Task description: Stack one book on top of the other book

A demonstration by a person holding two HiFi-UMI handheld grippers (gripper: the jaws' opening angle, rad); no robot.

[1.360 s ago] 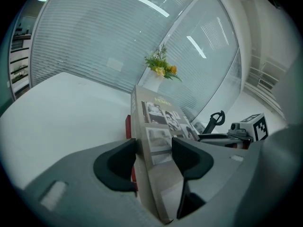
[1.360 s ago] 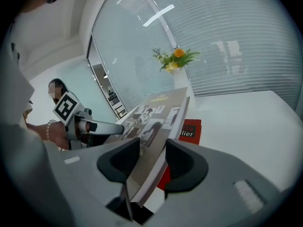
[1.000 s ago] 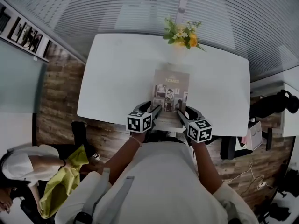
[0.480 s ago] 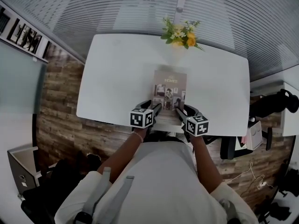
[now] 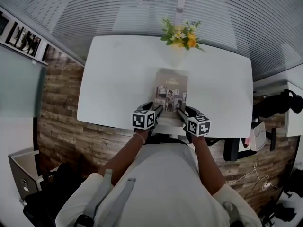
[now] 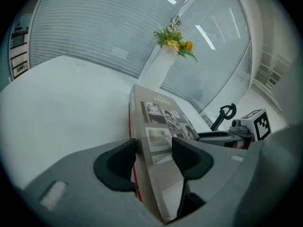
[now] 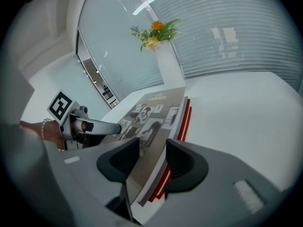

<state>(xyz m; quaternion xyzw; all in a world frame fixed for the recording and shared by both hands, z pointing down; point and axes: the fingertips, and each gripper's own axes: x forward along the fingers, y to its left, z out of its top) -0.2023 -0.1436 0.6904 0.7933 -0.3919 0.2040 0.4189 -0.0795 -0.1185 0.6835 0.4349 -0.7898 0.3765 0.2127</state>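
Two books lie stacked on the white worktop (image 5: 118, 79): a tan book (image 5: 171, 91) with a photo-collage cover on top, and a red book (image 7: 186, 113) under it, of which only the red edge shows along the side. The pile sits on the person's side of the bunch of flowers (image 5: 181, 33), almost in line with it. Its long axis runs straight from the flowers back toward the person. The title end of the tan cover points at the flowers, the cover faces up, and the short end farthest from the flowers reaches the worktop's edge. At that far end both corners are taken. The left claw (image 6: 155, 148) is pinched on the tan book's left corner, one pad on the cover and the other beneath. The right claw (image 7: 152, 148) is pinched on the right corner in the same way. The red edge shows just beside the lower pad of each claw; whether the pads catch the red book too I cannot tell.
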